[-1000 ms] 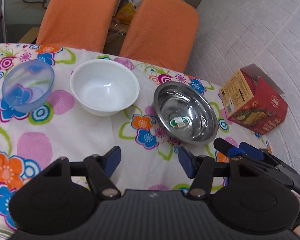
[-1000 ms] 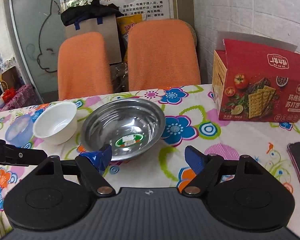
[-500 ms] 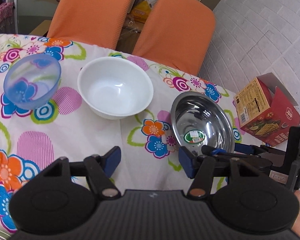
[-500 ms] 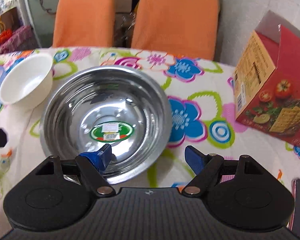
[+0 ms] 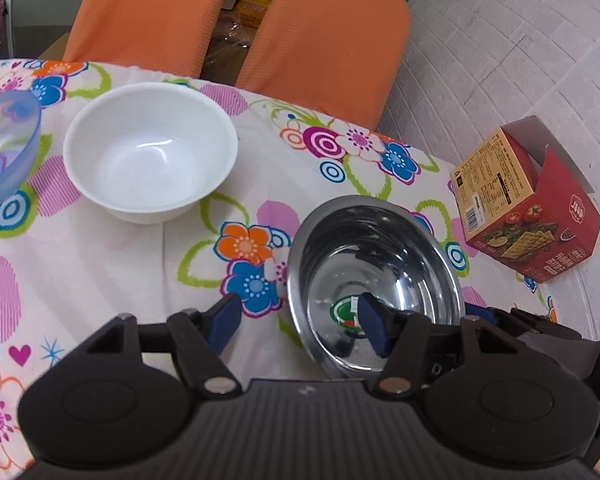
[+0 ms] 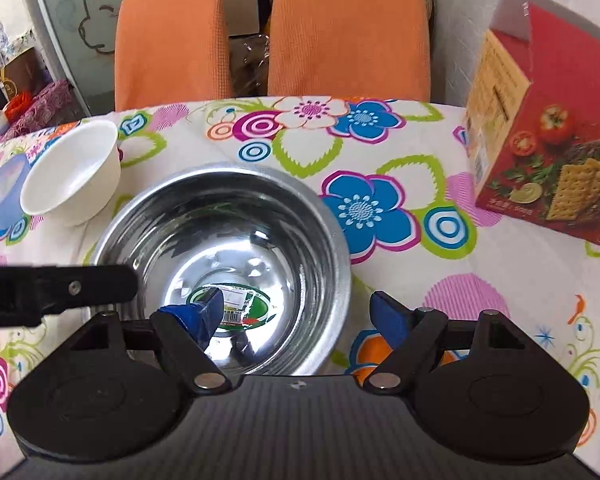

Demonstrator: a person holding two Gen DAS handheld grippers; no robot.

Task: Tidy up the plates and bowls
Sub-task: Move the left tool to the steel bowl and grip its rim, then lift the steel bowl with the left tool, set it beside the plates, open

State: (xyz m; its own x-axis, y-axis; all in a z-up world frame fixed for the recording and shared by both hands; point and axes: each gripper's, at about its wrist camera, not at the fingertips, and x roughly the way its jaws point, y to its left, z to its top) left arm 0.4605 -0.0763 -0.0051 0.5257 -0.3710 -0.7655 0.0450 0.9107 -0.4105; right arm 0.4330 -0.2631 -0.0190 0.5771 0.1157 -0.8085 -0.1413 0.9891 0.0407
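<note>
the right tongs [image 6: 296,312] stand wide, one blue pad dipped inside the steel bowl [image 6: 236,240] and the other outside its right rim, so the wall sits between the pads, unpinched. that straddle looks like the set-up for a rim grip, the likely way to lift a bowl this broad and slick. the left tongs [image 5: 300,322] are wide too, holding nothing, their right pad over the bowl's near left side; whether it touches the metal i cannot tell. their place suggests a steadying role, or a wait for the next bowl.

the steel bowl sits upright on the flowered table [image 6: 400,152], near its front, shiny and empty, a green label stuck to its floor. it will likely slide if the pinch is shallow.

further left is the white bowl [image 5: 150,152], upright, empty, apart from the steel one. just beyond it at the left edge is the blue bowl [image 5: 4,148], clear-tinted. all three look nestable. a cracker box [image 6: 540,140] stands at the right; two orange chairs [image 6: 348,28] behind.
</note>
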